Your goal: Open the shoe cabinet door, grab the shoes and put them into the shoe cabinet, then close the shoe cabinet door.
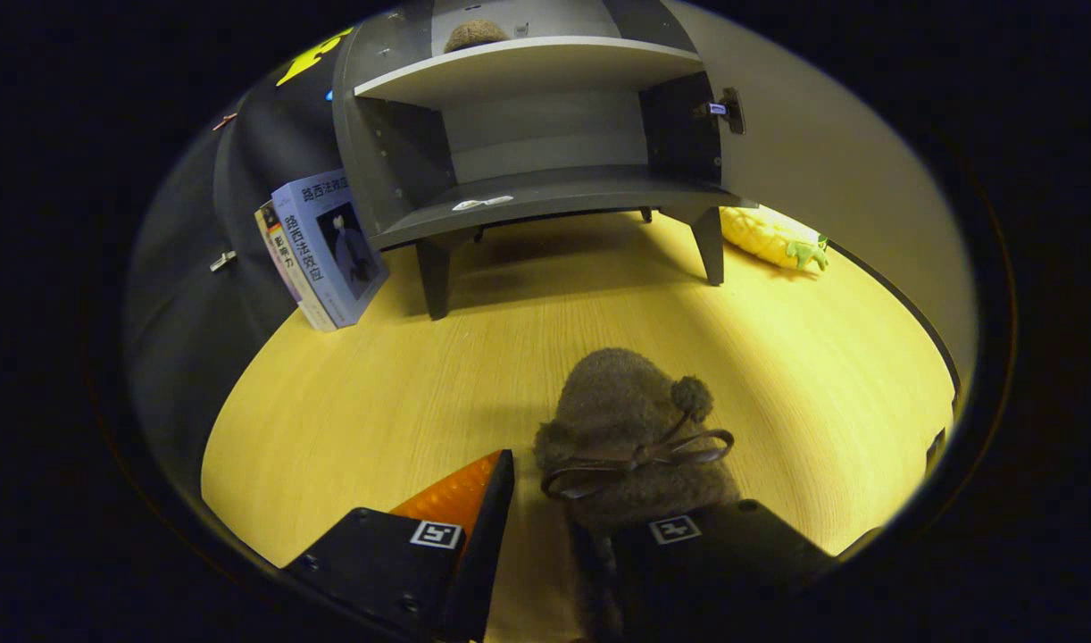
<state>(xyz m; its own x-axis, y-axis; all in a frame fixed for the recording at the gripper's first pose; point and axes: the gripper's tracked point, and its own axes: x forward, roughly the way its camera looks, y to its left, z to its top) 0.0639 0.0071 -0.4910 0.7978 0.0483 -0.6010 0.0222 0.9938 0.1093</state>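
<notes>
A brown fuzzy shoe [630, 420] with a bow and a pom-pom lies on the yellow wooden floor, its toe pointing toward the cabinet. My gripper [581, 500] is open around its heel end. The right finger sits against the shoe, while a strip of floor shows between the left finger [474, 500] and the shoe. Beyond it stands the grey shoe cabinet [545, 192], with its door [822, 170] swung open to the right. A second brown shoe [474, 34] rests on the upper shelf. The lower shelf holds just a small sticker.
Two books [327, 250] lean against the booth wall left of the cabinet. A yellow pineapple toy [773, 237] lies on the floor by the cabinet's right leg, under the open door. Bare floor stretches between the shoe and the cabinet.
</notes>
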